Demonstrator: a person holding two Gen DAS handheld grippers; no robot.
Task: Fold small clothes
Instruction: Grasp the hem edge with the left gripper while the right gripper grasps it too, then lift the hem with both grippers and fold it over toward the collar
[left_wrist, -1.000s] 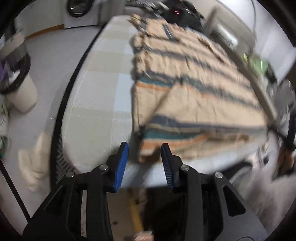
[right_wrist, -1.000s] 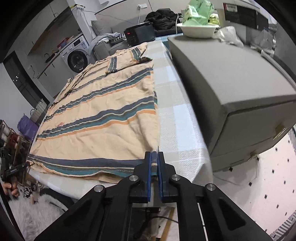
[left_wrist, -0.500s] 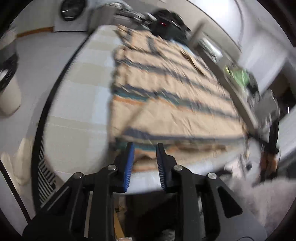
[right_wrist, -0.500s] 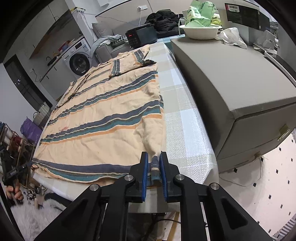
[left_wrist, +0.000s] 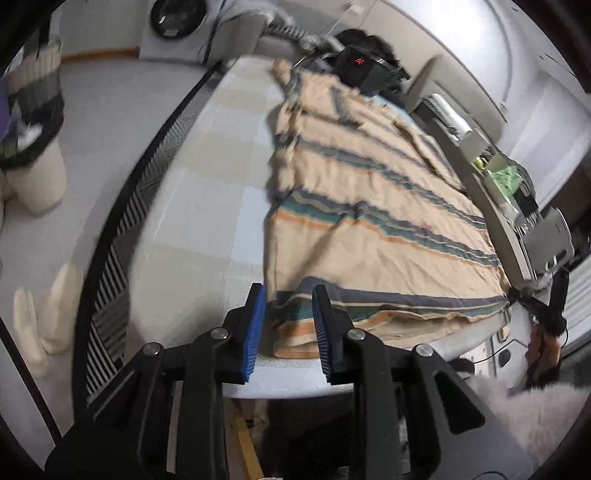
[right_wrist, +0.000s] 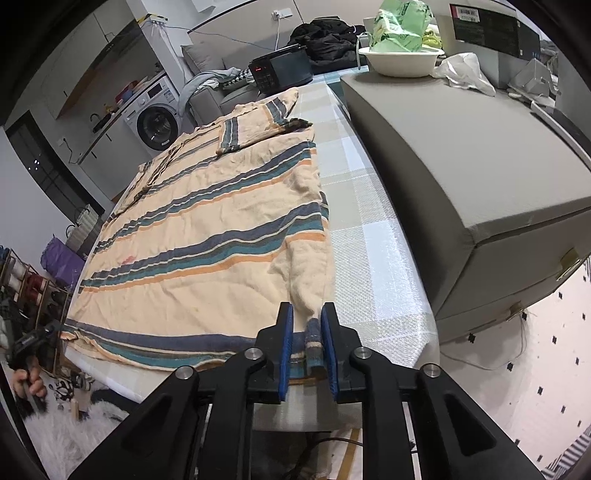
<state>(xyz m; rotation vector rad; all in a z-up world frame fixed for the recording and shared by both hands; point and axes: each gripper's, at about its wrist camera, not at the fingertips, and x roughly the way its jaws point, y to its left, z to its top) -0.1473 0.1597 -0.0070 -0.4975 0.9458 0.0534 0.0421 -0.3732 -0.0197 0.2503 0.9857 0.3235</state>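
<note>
A peach shirt with blue, teal and orange stripes (right_wrist: 207, 229) lies spread flat on the checked table (right_wrist: 373, 266), collar at the far end. It also shows in the left wrist view (left_wrist: 369, 229). My left gripper (left_wrist: 286, 321) is open, its blue pads (left_wrist: 255, 328) either side of the near left hem corner at the table's front edge. My right gripper (right_wrist: 306, 343) is open with the near right hem corner standing loose between its pads (right_wrist: 286, 350).
A large grey box (right_wrist: 461, 147) stands on the table right of the shirt, carrying a white bowl (right_wrist: 400, 61) and bags. A black appliance (right_wrist: 280, 70) sits at the far end. The floor drops off left of the table (left_wrist: 110, 147).
My right gripper was shut on the hem corner and has opened. My left gripper narrowed, then widened again, and has moved in over the left hem corner.
</note>
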